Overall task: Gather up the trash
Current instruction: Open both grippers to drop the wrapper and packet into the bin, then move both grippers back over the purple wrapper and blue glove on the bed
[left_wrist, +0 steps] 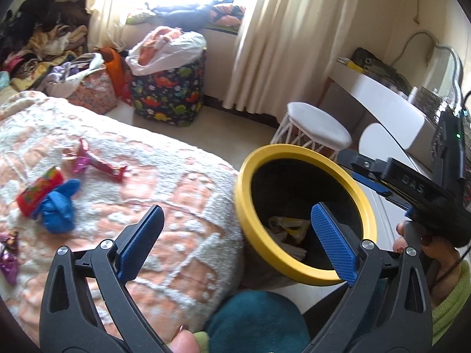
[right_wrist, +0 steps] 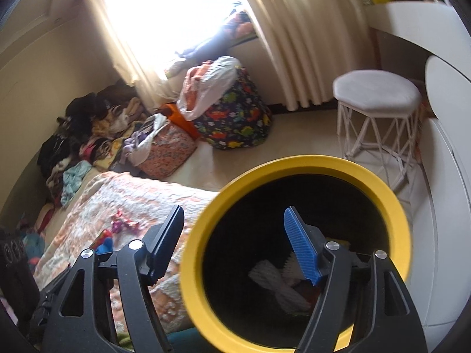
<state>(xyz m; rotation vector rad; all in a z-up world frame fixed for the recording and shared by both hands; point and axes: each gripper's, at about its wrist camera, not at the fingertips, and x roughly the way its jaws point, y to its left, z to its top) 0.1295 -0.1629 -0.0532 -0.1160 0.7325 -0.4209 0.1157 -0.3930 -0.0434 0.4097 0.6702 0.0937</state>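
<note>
- Left wrist view gets the bed blanket [left_wrist: 164, 194] properly. I count three bits of trash lying on it: a pink wrapper [left_wrist: 94, 160] at about 10 o'clock from the left gripper [left_wrist: 238, 235], a red wrapper with a crumpled blue thing [left_wrist: 50, 198] at 9 o'clock, and a purple foil piece [left_wrist: 8, 253] at the far left edge.
- That view also catches the right gripper's body and the hand [left_wrist: 418, 244] holding it, at 3 o'clock.
- Right wrist view looks straight into the one yellow-rimmed bin [right_wrist: 197, 253], with white crumpled paper [right_wrist: 273, 276] at the bottom. Only the pink wrapper [right_wrist: 123, 222] and the red and blue bit show, small, at 9 o'clock.
- Both views: one white stool [right_wrist: 376, 91], one dinosaur-print basket [right_wrist: 235, 117].
- Left gripper gapes wide, nothing between its jaws.
- Right gripper [right_wrist: 232, 244] is spread apart too, empty, over the bin's mouth.
</note>
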